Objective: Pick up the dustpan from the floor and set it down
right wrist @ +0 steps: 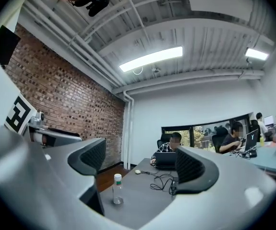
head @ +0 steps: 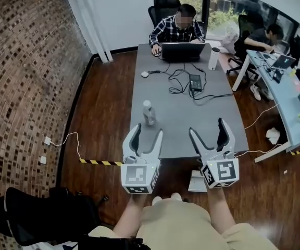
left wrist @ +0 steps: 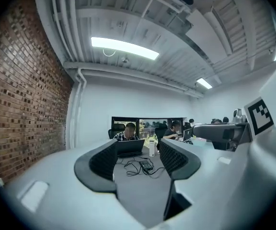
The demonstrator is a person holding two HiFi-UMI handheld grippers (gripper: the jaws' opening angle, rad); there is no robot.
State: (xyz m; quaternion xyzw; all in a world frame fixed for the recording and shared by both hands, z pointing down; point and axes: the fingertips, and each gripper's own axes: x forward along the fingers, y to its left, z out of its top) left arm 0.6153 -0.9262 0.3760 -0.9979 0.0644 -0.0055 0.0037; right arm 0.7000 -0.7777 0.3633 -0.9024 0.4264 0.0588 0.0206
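Left gripper view shows the left gripper (left wrist: 138,150) with jaws wide and empty, the right gripper (right wrist: 142,155) likewise, both raised beside the table (head: 191,113). Pickup not begun: the dustpan (head: 196,183), probably the pale shape on the floor (head: 103,113) under the right gripper, needs a reach down.

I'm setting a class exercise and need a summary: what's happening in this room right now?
A person holds the left gripper and right gripper up at the near end of a grey table, both with jaws apart and empty. A water bottle stands on the table ahead of them. Nothing has been picked up yet.
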